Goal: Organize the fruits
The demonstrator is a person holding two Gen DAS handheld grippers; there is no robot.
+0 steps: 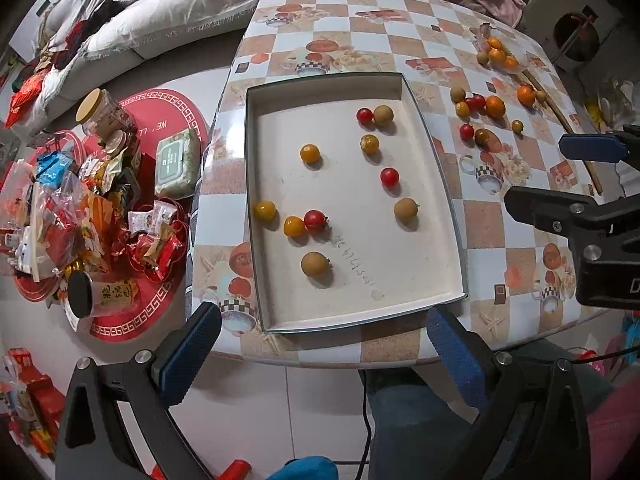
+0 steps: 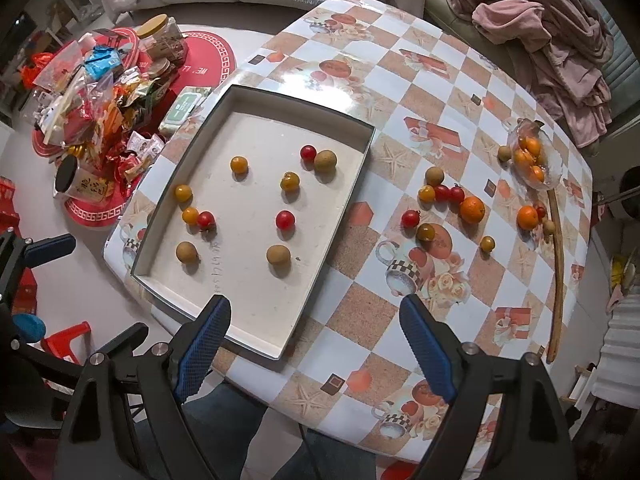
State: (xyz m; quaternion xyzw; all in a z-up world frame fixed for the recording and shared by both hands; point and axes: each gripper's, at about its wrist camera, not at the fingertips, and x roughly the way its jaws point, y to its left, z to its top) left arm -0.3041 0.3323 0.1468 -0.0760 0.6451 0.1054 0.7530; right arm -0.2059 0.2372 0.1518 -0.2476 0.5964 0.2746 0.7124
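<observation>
A shallow white tray (image 1: 436, 184) (image 2: 352, 184) lies on the checkered table and holds several small fruits: red tomatoes (image 1: 389, 176) (image 2: 285, 220), yellow tomatoes (image 1: 310, 153) (image 2: 239, 164) and brown longans (image 1: 315, 264) (image 2: 278, 255). More fruit lies loose on the table right of the tray, among it an orange (image 2: 472, 209) (image 1: 495, 105) and a red tomato (image 2: 410, 218). A clear bag of oranges (image 2: 530, 158) sits further right. My left gripper (image 1: 320, 354) hangs open over the tray's near edge, empty. My right gripper (image 2: 314, 350) is open above the table by the tray's near corner, empty.
A long wooden stick (image 2: 558, 276) lies at the table's right edge. A low red round table (image 1: 132, 216) on the left is piled with snack packets and jars. Pink cloth (image 2: 552, 40) is heaped on a sofa behind. A person's legs (image 1: 408, 420) show below the table edge.
</observation>
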